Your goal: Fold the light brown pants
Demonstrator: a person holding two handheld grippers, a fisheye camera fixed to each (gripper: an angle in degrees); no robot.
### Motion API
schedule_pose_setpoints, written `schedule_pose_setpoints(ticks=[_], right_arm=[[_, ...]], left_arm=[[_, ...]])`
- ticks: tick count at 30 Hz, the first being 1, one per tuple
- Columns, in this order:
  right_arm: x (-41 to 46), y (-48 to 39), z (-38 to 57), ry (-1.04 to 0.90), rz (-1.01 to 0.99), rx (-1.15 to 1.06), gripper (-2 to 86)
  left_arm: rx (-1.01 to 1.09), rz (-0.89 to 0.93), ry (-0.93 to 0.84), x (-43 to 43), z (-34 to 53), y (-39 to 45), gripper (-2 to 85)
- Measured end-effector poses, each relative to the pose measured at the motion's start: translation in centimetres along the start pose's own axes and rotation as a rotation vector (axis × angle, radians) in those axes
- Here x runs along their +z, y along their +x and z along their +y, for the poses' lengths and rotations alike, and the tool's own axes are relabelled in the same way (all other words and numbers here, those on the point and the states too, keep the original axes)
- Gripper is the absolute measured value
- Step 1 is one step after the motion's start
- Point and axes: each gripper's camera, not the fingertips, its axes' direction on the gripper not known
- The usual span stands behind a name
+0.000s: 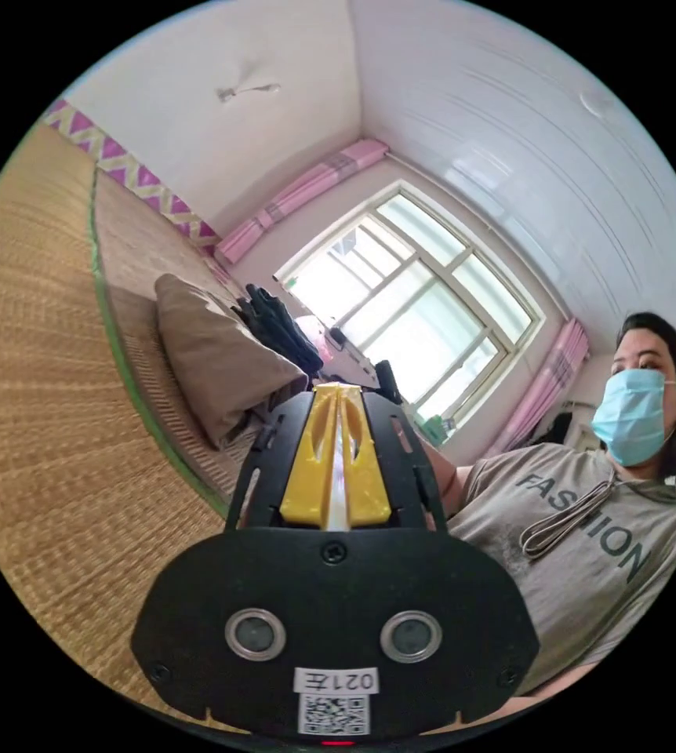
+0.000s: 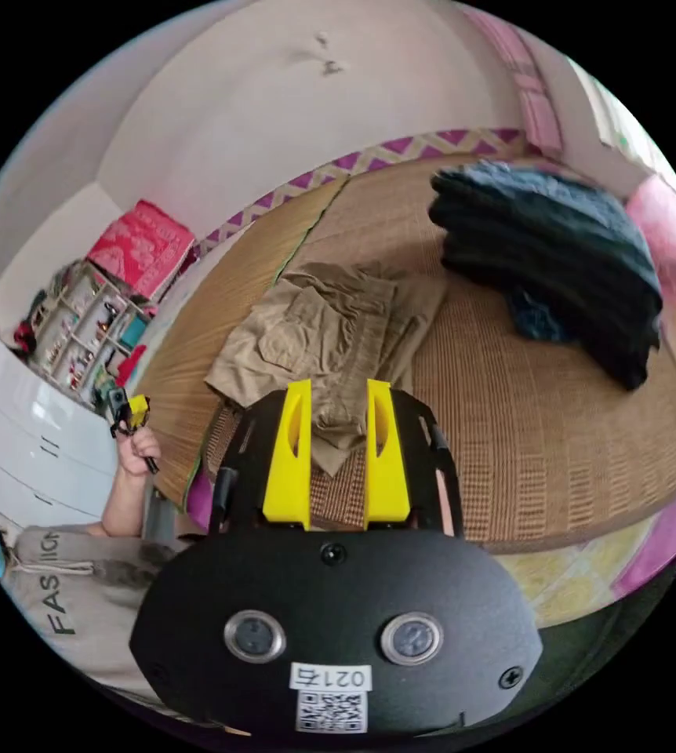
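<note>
While both tools are lifted off the bed, the scene reads like this, taking the woven straw mat [image 2: 557,439] as the landmark:

Light brown pants: folded into a loose, rumpled bundle [image 2: 330,337] lying on the mat, near its green-edged seam; in the left gripper view they show as a soft folded stack [image 1: 212,361] on the mat.

Dark clothes: a pile [image 2: 550,243] on the same mat, apart from the pants, toward the pink curtains; in the left gripper view the pile [image 1: 275,321] sits just behind the pants.

Right tool: its yellow jaws [image 2: 338,447] stand apart with a clear gap — nothing between them, and they hover above the near edge of the mat with the pants seen through the gap.

Left tool: its yellow jaws [image 1: 338,455] are drawn together to a thin slit, gripping nothing, raised beside the mat and tilted up toward the window [image 1: 416,306].

Left tool from the right gripper view: a small black-and-yellow shape [image 2: 128,413] held up in a hand [image 2: 140,447], off the mat's edge.

Person: in a grey shirt [image 1: 581,541], beside the mat.

Shelves: a cluttered unit [image 2: 87,329] beyond the mat's far end.
</note>
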Motion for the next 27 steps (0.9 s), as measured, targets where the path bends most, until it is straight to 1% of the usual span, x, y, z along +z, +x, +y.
schedule_pose_setpoints(ticks=[2,6,8,9,11,14,19,22,24,25,26,27], right_arm=[[0.9,5.8,1.1,-0.022,-0.086,0.109,9.3],[1.9,12.9,2.0,0.005,-0.234,0.284,11.1],[2.6,16.1,1.6,0.023,-0.313,0.37,10.8],[2.7,16.7,1.3,0.023,-0.312,0.379,10.7],[2.1,18.4,0.2,0.024,-0.304,0.376,7.9],[-1.4,19.5,-0.7,0.107,-0.378,0.346,3.3],[-8.3,16.2,-4.5,0.178,-0.416,0.188,1.1],[-11.5,11.8,-6.8,0.181,-0.444,0.071,0.6],[-12.7,8.7,-7.8,0.17,-0.44,0.01,0.4],[-13.3,6.7,-8.3,0.161,-0.42,-0.031,0.4],[-13.8,4.8,-8.4,0.161,-0.393,-0.06,0.3],[-14.2,4.1,-8.4,0.171,-0.377,-0.07,0.2]], left_arm=[[0.074,-0.064,-0.069,4.4,-1.5,3.0,-0.7],[0.166,-0.141,-0.148,10.4,-3.5,6.9,0.9],[0.223,-0.199,-0.199,14.4,-4.8,9.0,4.6],[0.239,-0.216,-0.214,15.4,-5.1,9.5,5.2],[0.328,-0.307,-0.279,19.8,-6.1,11.7,6.6],[0.448,-0.404,-0.363,25.6,-6.8,14.0,8.1],[0.598,-0.524,-0.426,34.7,-8.1,15.9,13.4],[0.607,-0.651,-0.491,40.0,-9.4,14.9,15.0],[0.557,-0.757,-0.484,41.6,-10.5,13.7,12.9],[0.528,-0.805,-0.426,41.1,-11.2,13.1,8.3],[0.494,-0.775,-0.369,39.9,-12.0,12.6,5.6],[0.466,-0.754,-0.346,39.0,-12.5,12.2,5.2]])
